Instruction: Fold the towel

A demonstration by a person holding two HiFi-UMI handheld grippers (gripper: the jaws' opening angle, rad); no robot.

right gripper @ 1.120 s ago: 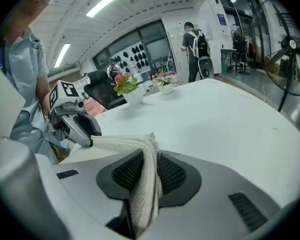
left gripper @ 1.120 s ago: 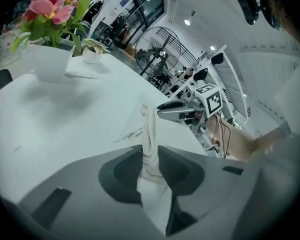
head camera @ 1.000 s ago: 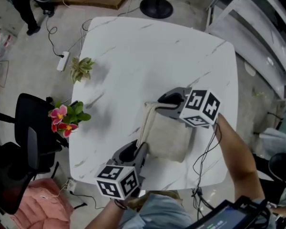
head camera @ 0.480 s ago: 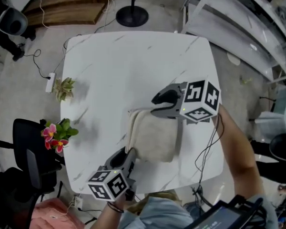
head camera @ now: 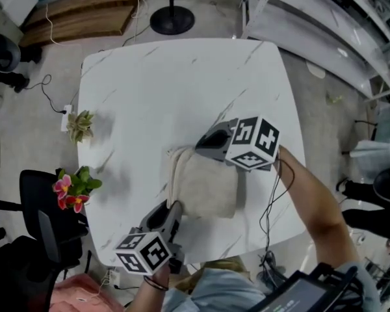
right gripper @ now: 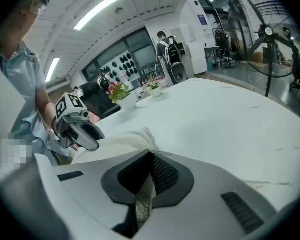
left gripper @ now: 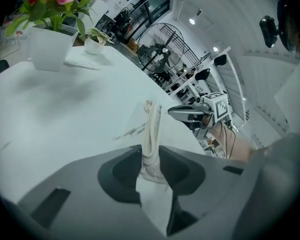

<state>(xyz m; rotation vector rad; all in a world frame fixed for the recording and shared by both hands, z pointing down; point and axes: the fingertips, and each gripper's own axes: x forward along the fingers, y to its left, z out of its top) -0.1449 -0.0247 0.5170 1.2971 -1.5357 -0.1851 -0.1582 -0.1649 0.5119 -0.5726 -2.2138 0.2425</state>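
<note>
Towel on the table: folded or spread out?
Folded: the towel lies as a compact rectangle, layers stacked along one edge, which the left claw pinches.

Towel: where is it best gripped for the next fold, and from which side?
Grip the towel at both ends of its layered left edge, where folds form a ridge jaws can pinch: left gripper from the near end, right gripper from the far end, as both are closed on it. Its flat middle seems to offer no lip.

The towel (head camera: 208, 188) lies on the table (head camera: 182, 90) between the left gripper (head camera: 175, 208) and the right gripper (head camera: 202, 145).
</note>
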